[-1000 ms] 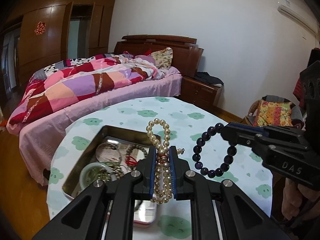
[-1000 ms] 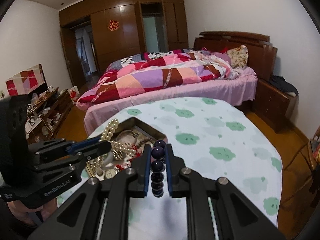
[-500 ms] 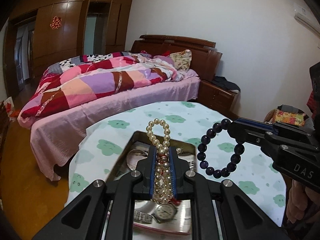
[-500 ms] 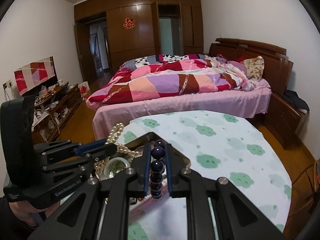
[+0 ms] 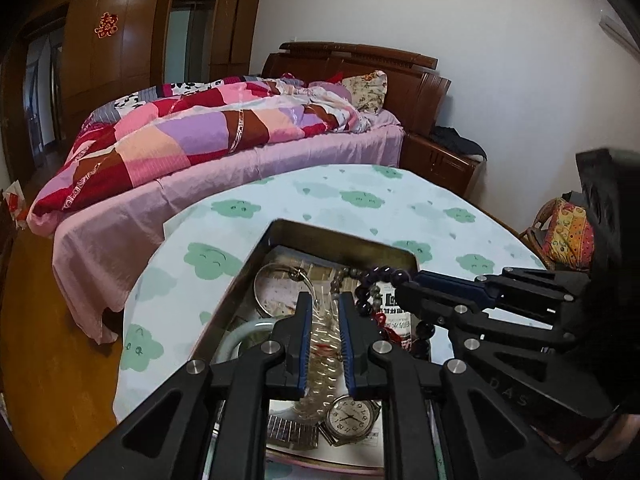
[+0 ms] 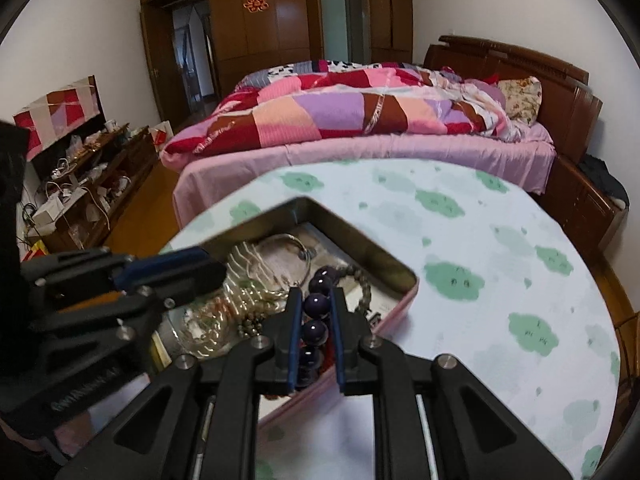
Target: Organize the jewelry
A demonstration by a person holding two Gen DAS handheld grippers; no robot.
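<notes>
An open metal tin (image 5: pixel 280 226) (image 6: pixel 404 276) holds jewelry on the cloud-print table. My left gripper (image 5: pixel 324 308) is low over the tin, its jaws slightly apart; the blurred pearl necklace (image 5: pixel 322 344) runs between them and piles into the tin (image 6: pixel 240 300). My right gripper (image 6: pixel 314 300) is shut on a dark purple bead bracelet (image 6: pixel 316 304), lowered into the tin; it also shows in the left wrist view (image 5: pixel 384 274). A silver bangle (image 5: pixel 280 280), a wristwatch (image 5: pixel 352 414) and other beads lie inside.
The round table with the cloud cloth (image 6: pixel 480 240) stands beside a bed with a patchwork quilt (image 6: pixel 340 112). A low cabinet with clutter (image 6: pixel 80 172) is on the left. A nightstand (image 5: pixel 440 160) and a cushioned chair (image 5: pixel 568 232) are on the right.
Both grippers have dropped from above the table into the tin. The pearl necklace that stood up from the left jaws now slips down, blurred. The bracelet has come down with the right gripper.
</notes>
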